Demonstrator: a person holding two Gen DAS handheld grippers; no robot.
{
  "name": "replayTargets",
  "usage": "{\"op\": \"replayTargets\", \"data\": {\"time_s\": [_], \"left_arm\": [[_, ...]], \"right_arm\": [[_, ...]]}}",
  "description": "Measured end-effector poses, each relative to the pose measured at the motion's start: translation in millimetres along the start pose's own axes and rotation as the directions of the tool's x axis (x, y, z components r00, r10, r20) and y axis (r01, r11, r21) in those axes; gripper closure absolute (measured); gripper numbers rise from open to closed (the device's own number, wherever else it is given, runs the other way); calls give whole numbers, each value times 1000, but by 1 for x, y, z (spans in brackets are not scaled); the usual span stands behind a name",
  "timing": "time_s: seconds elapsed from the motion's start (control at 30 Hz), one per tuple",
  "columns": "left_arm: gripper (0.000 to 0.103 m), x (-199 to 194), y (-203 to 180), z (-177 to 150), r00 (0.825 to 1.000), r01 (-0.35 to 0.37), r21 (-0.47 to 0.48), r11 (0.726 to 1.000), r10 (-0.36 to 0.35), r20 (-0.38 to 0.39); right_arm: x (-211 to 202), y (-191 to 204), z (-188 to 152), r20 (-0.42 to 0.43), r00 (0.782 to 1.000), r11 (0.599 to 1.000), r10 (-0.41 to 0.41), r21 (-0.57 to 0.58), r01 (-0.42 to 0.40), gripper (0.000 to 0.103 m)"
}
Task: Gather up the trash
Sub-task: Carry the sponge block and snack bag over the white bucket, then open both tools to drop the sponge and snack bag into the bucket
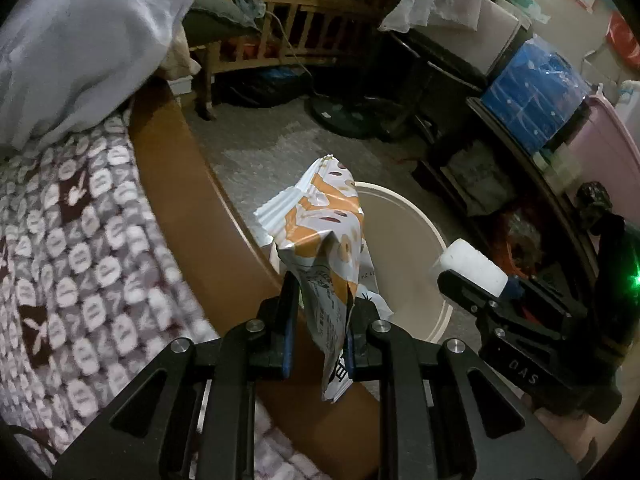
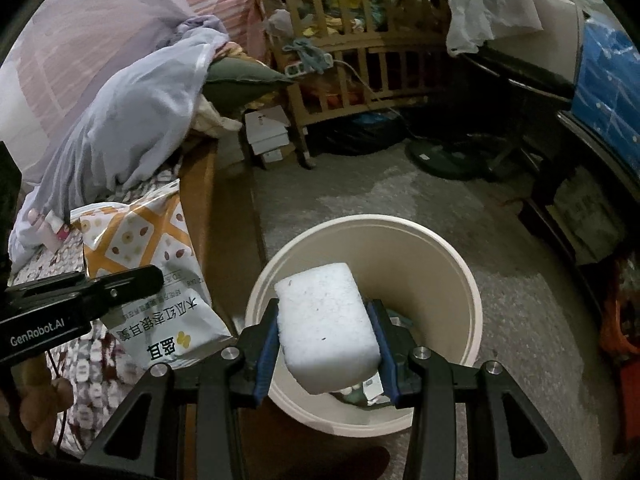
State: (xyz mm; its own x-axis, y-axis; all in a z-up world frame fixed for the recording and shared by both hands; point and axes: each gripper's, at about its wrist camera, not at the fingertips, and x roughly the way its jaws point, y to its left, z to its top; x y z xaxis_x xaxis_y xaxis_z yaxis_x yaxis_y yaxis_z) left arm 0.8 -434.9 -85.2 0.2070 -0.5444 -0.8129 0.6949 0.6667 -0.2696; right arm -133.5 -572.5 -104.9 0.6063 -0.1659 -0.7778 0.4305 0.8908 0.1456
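Note:
My left gripper (image 1: 318,332) is shut on an orange-and-white snack bag (image 1: 324,240), which stands upright between the jaws over the bed's wooden edge, beside the cream trash bin (image 1: 420,216). The bag also shows in the right wrist view (image 2: 152,264), with the left gripper (image 2: 80,292) across it. My right gripper (image 2: 326,344) is shut on a white foam block (image 2: 326,320) and holds it above the bin's open mouth (image 2: 460,280). Some trash lies at the bin's bottom. In the left wrist view the right gripper (image 1: 468,276) holds the foam block (image 1: 474,266) at the bin's right rim.
A bed with a patterned blanket (image 1: 72,232) and pale bedding (image 1: 88,40) lies at left, edged by a brown wooden board (image 1: 180,168). A wooden crib (image 2: 360,60) stands at the back, a fan base (image 2: 444,160) on the grey floor, and dark shelves with a blue box (image 1: 532,96) at right.

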Motion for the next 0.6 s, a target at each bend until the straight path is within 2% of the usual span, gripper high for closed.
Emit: {"op": "replayTargets", "data": {"time_s": [0.53, 0.6], "left_arm": [[87, 26, -12, 4, 999, 44, -3, 999, -44, -28], [84, 25, -13, 3, 998, 54, -4, 999, -54, -15]], "right_arm": [[10, -18, -1, -8, 1000, 999, -12, 40, 12, 63], [11, -20, 0, -7, 1000, 999, -21, 46, 21, 59]]}}
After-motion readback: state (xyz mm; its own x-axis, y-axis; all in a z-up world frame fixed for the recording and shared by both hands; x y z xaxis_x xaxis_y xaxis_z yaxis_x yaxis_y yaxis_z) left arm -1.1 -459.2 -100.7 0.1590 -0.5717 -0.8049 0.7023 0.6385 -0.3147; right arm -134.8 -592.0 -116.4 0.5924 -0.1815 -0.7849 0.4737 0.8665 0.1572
